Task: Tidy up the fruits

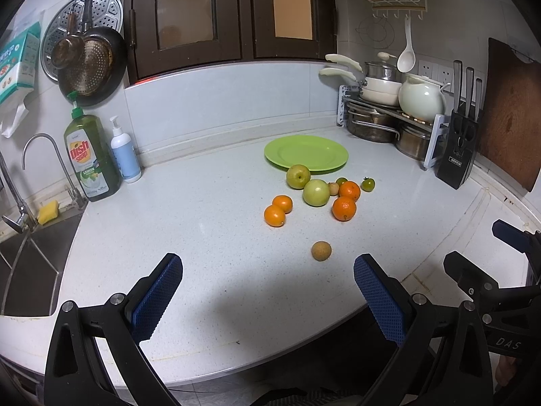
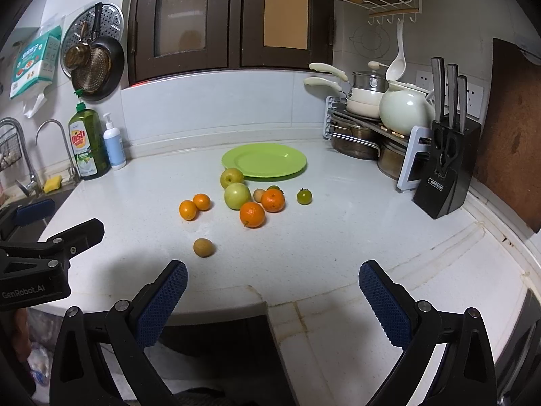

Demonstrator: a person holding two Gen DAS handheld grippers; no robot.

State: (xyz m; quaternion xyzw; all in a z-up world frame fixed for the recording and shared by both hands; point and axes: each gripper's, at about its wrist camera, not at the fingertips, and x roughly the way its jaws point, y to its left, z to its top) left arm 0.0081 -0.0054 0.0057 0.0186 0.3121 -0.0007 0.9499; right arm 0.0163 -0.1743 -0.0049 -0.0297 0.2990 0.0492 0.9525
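I am holding my left hand-held gripper [image 1: 267, 274] and right hand-held gripper [image 2: 272, 279] released over the near edge of the speckled white table [image 1: 203, 203], their blue knurled pads spread wide and grasping nothing. The fruits are lying loose in front of the glossy round green plate [image 1: 306, 152]: smooth green apples [image 1: 298, 176], dimpled oranges [image 1: 344, 208], small green tomatoes [image 1: 368, 184] and one rough brown ball [image 1: 321, 250] sitting nearest. Only the left view is showing the steel sink [image 1: 30, 270].
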